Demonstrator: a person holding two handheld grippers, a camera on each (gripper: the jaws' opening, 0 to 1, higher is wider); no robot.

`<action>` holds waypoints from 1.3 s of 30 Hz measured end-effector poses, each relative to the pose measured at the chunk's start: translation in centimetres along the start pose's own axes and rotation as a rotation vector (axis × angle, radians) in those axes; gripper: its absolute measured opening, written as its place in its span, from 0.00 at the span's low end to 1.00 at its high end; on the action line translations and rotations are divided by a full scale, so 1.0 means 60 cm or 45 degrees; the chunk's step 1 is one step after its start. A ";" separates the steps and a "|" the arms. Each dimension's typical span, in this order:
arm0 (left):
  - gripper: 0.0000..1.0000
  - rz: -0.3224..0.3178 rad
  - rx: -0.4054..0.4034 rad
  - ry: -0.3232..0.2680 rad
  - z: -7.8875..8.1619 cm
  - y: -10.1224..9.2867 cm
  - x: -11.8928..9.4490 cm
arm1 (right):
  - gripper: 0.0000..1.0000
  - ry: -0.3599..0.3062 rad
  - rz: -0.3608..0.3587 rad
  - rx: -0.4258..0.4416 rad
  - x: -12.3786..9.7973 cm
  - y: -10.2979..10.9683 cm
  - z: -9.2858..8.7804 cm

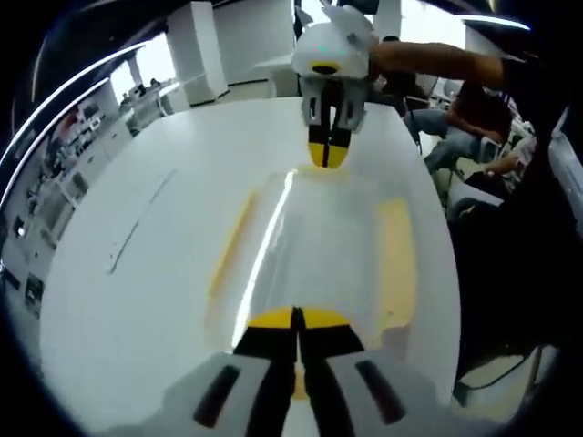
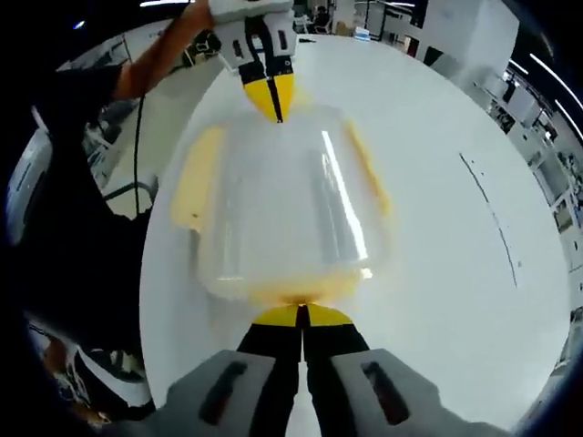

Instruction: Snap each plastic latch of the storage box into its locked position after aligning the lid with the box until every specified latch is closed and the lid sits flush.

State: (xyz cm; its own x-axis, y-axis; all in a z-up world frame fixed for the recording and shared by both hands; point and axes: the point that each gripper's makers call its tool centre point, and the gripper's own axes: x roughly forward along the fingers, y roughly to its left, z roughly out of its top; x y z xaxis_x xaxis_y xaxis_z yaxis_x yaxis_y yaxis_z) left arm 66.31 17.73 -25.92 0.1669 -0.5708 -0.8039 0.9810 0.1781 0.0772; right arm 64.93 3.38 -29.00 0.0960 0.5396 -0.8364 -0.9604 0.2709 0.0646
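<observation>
Sitting on the white tabletop (image 2: 437,182), the clear storage box (image 2: 287,205) lies between my two hand-held grippers, its translucent lid (image 1: 314,246) on top and yellow latches along its long sides (image 1: 393,259) (image 2: 193,177). My left hand-held gripper (image 1: 296,320) is clenched, jaws together, yellow tips right at the near short end of the box. My right hand-held gripper (image 2: 301,316) is likewise closed, tips meeting at the opposite short end, just at the yellowish edge there. Whether either tip actually pinches a latch I cannot tell. Each gripper appears in the other's view at the far end of the box, held by my forearm (image 1: 437,62). Around: a thin dark line (image 2: 496,223) marks the tabletop well beside the box. Beyond the table edge, seated people (image 1: 469,118), white shelving (image 1: 55,173) and a black cable (image 2: 138,137) off the table's side.
</observation>
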 end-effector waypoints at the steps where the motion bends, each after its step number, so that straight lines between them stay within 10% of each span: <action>1: 0.00 0.002 0.007 0.007 0.000 0.000 0.000 | 0.00 -0.009 -0.001 -0.002 -0.001 0.001 -0.001; 33: 0.00 0.010 0.023 0.078 -0.001 0.002 0.000 | 0.00 -0.095 -0.005 0.067 0.007 0.005 0.005; 34: 0.00 0.006 0.031 0.073 0.001 0.001 0.001 | 0.00 -0.231 -0.027 0.016 0.018 -0.010 0.039; 35: 0.00 0.010 0.012 0.050 0.004 -0.001 0.004 | 0.00 -0.106 -0.013 0.088 0.017 -0.005 0.011; 39: 0.00 0.016 0.012 0.056 -0.003 0.003 0.000 | 0.00 -0.143 -0.024 0.009 0.014 0.008 0.012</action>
State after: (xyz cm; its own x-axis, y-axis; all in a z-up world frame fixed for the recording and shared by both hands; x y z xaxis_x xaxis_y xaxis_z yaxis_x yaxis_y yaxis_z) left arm 66.46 17.91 -26.03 0.1750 -0.5325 -0.8281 0.9798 0.1771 0.0932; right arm 64.72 4.50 -29.28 0.1429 0.6201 -0.7714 -0.9563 0.2874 0.0539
